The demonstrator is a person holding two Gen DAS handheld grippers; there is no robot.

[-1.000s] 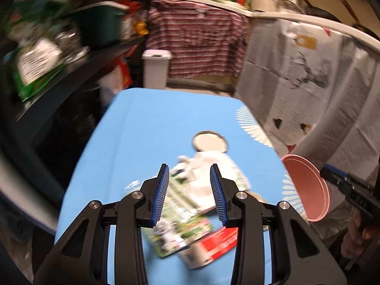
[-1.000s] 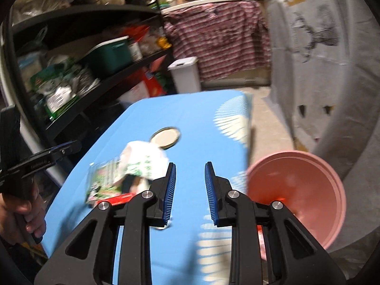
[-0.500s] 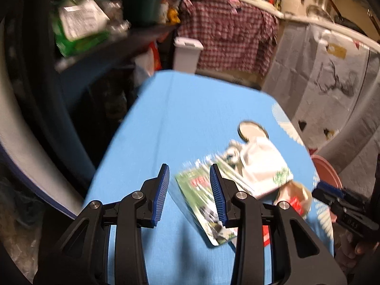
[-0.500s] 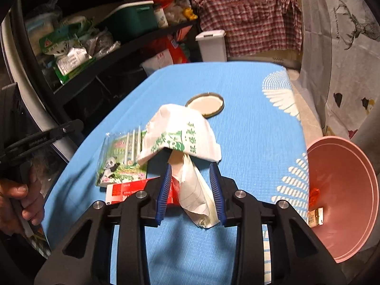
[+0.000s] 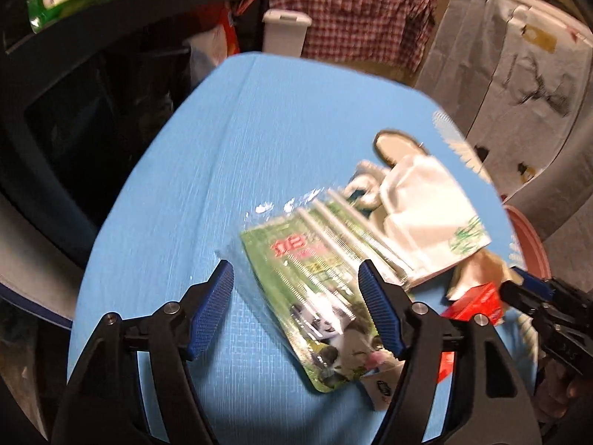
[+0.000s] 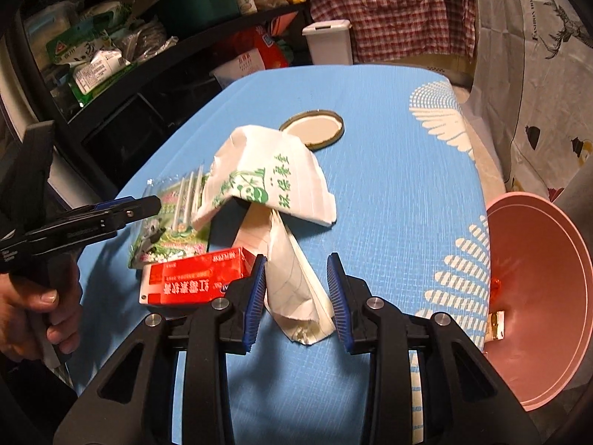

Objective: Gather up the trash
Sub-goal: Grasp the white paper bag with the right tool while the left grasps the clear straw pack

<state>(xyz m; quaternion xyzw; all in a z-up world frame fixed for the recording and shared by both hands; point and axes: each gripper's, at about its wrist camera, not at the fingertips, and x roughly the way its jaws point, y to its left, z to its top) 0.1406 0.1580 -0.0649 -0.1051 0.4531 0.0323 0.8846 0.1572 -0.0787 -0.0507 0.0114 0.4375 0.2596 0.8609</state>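
Note:
A pile of trash lies on the blue table [image 5: 267,141]. A green plastic snack packet [image 5: 318,289] lies between the wide-open fingers of my left gripper [image 5: 296,311]. In the right wrist view, my right gripper [image 6: 296,293] is open around a crumpled lined paper [image 6: 292,278]. Beside the paper lie a red box [image 6: 196,278], a white printed paper bag [image 6: 270,181] and the green packet [image 6: 174,222]. A pink bin [image 6: 533,296] stands at the table's right edge with small trash inside.
A round jar lid [image 6: 311,129] lies beyond the pile. Dark shelves [image 6: 122,59] with packages run along the left. A white lidded bin [image 6: 330,40] stands past the far end. A printed sheet [image 6: 537,55] hangs on the right.
My left gripper has opened wide and come down over the green packet. My right gripper has moved from the bin side to the crumpled paper and closed in around it.

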